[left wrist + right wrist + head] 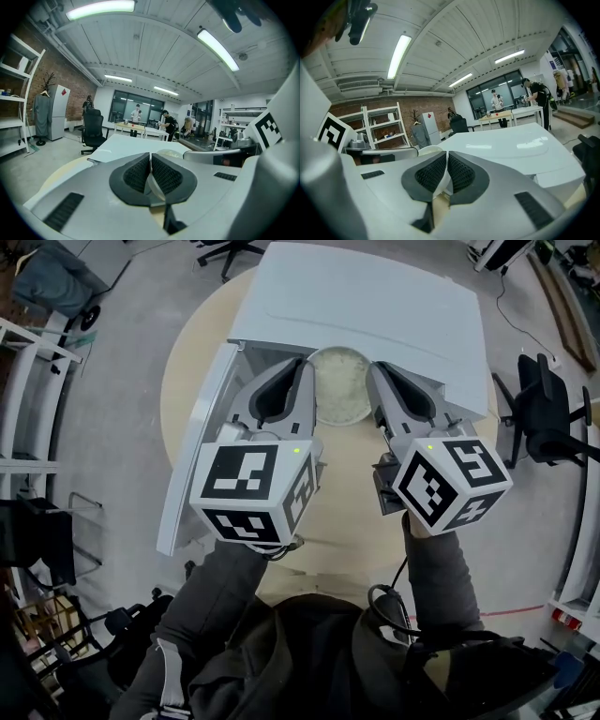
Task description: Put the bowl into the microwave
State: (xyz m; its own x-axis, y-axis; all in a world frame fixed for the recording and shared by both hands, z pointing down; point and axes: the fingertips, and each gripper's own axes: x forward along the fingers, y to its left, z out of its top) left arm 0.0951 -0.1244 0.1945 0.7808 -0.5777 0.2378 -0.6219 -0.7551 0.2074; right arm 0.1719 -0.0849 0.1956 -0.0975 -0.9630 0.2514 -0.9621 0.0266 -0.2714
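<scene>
Gripping the white bowl point(339, 390) by opposite sides, your left gripper point(302, 371) and right gripper point(379, 373) each pinch its thin rim, jaws almost together. The bowl is at the mouth of the white microwave point(375, 306), whose door point(192, 474) stands open at left, on a round table point(187, 371).

An open lab-style workshop: long ceiling strip lights point(99, 8), a red brick wall point(63, 72), white metal shelving point(380, 125), a black swivel office chair point(93, 132), and people point(168, 123) at far pale tables point(131, 127).
</scene>
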